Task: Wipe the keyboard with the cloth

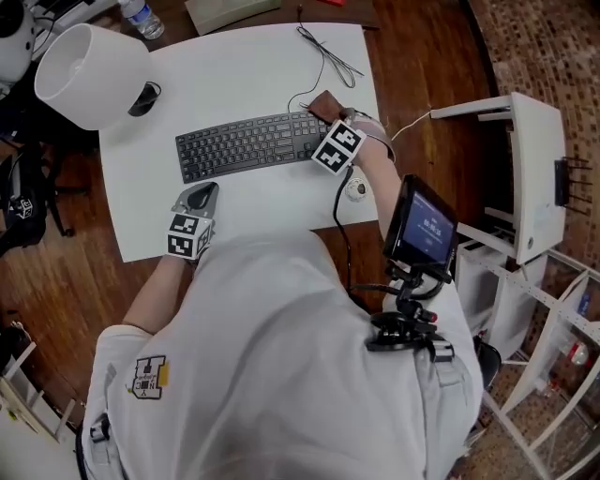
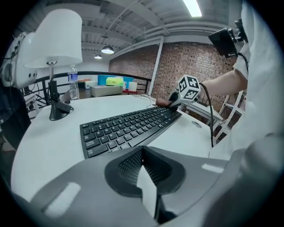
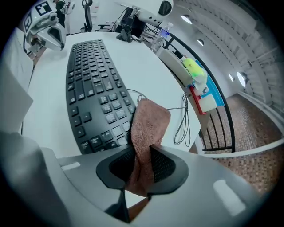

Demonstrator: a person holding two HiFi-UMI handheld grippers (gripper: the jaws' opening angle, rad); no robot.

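Note:
A black keyboard (image 1: 248, 143) lies across the middle of the white table (image 1: 244, 66). My right gripper (image 1: 328, 127) is at the keyboard's right end, shut on a brown cloth (image 1: 323, 104). In the right gripper view the cloth (image 3: 148, 126) is pinched between the pads of the right gripper (image 3: 141, 162) and droops onto the end keys of the keyboard (image 3: 91, 93). My left gripper (image 1: 203, 192) hovers over the table just in front of the keyboard's left part, shut with nothing in it. From the left gripper (image 2: 142, 153), the keyboard (image 2: 128, 128) stretches toward the right gripper (image 2: 177, 96).
A white lamp (image 1: 89, 75) stands at the table's far left, with a water bottle (image 1: 142, 17) behind it. A thin cable (image 1: 328, 56) loops over the far side. A small round object (image 1: 355, 189) lies near the right edge. A white rack (image 1: 534, 178) stands to the right.

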